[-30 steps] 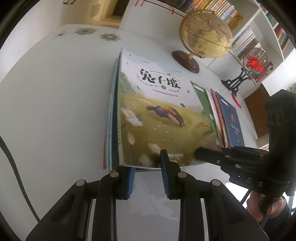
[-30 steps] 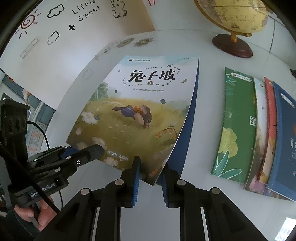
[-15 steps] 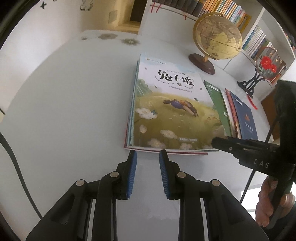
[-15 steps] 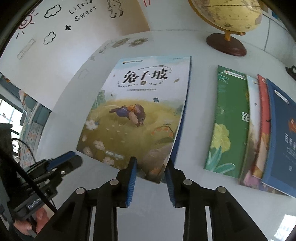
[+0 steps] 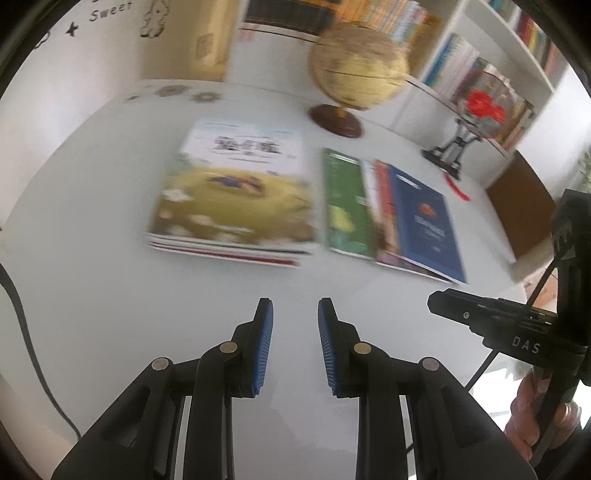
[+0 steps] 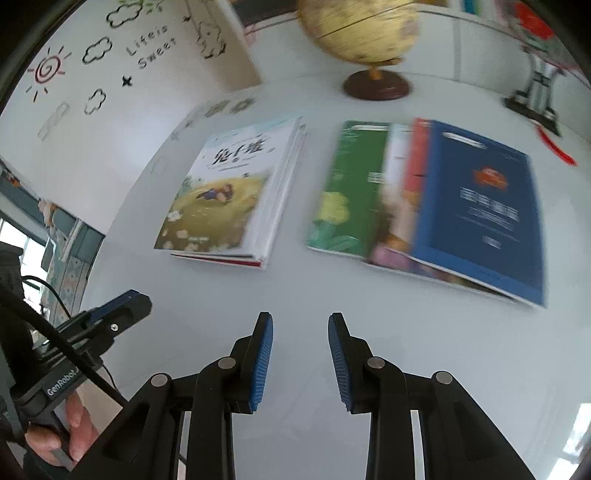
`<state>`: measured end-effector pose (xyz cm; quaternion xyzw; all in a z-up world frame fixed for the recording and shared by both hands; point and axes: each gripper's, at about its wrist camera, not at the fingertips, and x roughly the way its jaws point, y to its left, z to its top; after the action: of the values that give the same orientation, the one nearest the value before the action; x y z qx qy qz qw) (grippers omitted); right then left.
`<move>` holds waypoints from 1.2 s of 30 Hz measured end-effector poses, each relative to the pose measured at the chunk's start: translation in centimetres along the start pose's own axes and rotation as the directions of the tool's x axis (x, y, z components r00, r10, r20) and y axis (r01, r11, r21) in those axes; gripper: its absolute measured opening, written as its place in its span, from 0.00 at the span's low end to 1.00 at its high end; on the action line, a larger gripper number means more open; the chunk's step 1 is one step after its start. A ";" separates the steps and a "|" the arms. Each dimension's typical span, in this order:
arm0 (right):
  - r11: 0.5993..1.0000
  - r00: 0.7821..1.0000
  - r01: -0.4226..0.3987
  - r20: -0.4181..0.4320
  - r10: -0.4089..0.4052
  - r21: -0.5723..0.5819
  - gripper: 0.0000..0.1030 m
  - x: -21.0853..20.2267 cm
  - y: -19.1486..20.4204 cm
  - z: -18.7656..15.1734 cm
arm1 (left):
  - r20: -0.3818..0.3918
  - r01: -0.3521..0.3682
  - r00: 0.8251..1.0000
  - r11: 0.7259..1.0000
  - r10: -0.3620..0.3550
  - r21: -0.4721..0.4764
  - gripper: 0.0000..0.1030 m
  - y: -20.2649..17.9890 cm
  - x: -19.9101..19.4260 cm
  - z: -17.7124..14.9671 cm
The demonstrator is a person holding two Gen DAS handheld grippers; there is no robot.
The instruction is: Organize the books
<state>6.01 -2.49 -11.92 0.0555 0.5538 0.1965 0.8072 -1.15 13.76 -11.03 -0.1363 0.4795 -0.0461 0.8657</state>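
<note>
A stack of books topped by a rabbit picture book (image 5: 236,192) (image 6: 221,192) lies flat on the white table (image 5: 110,295). To its right lie overlapping books: a green one (image 5: 343,199) (image 6: 347,188), a red one and a blue one (image 5: 424,221) (image 6: 480,206) on top. My left gripper (image 5: 295,314) is open and empty, held back from the stack's near edge. My right gripper (image 6: 300,325) is open and empty, in front of the gap between the two groups. Each gripper shows in the other's view: the right one (image 5: 480,317), the left one (image 6: 122,310).
A globe (image 5: 356,70) (image 6: 362,29) on a dark wooden base stands behind the books. A red ornament on a black stand (image 5: 476,110) is at the back right. Bookshelves (image 5: 480,44) line the far wall. A black cable (image 5: 22,325) runs at the left.
Both grippers have pulled back from the rabbit book. The right gripper let go of its corner, and the book now lies flat on the stack. Both views now take in the whole table.
</note>
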 end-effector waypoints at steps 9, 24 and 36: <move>0.996 0.997 0.024 0.076 -0.030 0.084 0.29 -8.6 -7.0 -5.1 | 0.021 0.087 0.996 0.995 -0.088 0.058 0.23 -9.5 -1.2 -2.2; 0.974 0.983 0.035 0.168 -0.074 0.223 0.30 -13.1 -14.6 -6.0 | -0.040 0.146 0.989 0.971 -0.141 0.189 0.23 -16.2 2.2 1.1; 0.949 0.988 0.106 0.078 -0.135 0.296 0.30 -5.9 -19.3 0.4 | -0.228 0.329 0.923 0.943 -0.311 0.045 0.23 -13.3 13.2 7.4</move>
<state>9.51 -22.40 -12.56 0.1493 0.5391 0.0602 0.8267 12.87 -0.37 -14.37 -0.1710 0.5402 -0.2214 0.7936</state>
